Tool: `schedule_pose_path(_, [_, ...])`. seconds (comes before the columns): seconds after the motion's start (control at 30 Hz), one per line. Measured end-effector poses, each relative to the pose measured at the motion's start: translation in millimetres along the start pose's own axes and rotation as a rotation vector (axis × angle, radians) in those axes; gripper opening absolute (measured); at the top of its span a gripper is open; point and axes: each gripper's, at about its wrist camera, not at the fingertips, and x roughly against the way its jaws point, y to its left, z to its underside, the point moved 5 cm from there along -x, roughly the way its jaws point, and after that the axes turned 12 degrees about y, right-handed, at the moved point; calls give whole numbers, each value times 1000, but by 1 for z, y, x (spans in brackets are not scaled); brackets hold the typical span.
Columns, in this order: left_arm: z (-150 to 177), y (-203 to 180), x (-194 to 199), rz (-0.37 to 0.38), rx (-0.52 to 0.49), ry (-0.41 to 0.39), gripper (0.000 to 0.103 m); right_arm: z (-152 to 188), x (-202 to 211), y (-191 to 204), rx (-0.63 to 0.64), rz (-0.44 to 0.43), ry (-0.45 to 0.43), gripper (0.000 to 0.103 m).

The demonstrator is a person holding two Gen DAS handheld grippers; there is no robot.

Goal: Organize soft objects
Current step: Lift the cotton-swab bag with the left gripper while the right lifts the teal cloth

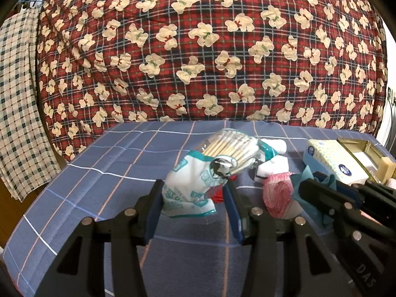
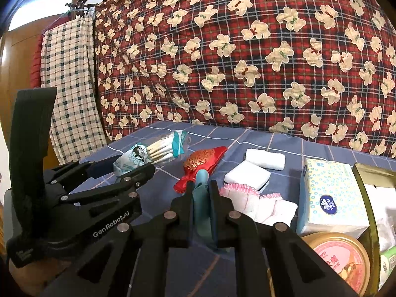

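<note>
Left gripper [image 1: 193,195] clamped on crinkly, light cotton-swab packet [image 1: 198,185] raised above mid-bed, right gripper [image 2: 201,198] shut on limp teal cloth [image 2: 201,198] near bed's right edge; soft, slippery, probably best pinched mid-fold.

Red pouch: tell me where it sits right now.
In the right wrist view the red pouch lies on the blue checked cloth, just beyond the right gripper, between the cotton swab pack and the white sponge.
</note>
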Motion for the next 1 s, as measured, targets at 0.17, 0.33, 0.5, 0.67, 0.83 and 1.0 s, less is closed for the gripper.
schedule_pose_path(0.17, [0,3,4,6,15,-22,47,-1,1,0,2,2,-11,12])
schedule_pose_path(0.33, [0,4,7,8,22,-39,47,0,4,1,7,5,-29,12])
schedule_pose_path(0.5, [0,5,10,12,32,-54,47,0,7,2,11,7,-42,12])
schedule_pose_path(0.67, [0,6,13,12,41,-69,47,-1,9,3,21,10,-56,12])
schedule_pose_path(0.83, [0,8,17,14,50,-89,47,0,11,4,25,14,-70,12])
schedule_pose_path(1.0, [1,9,20,18,57,-105,47,0,14,6,31,20,-85,12])
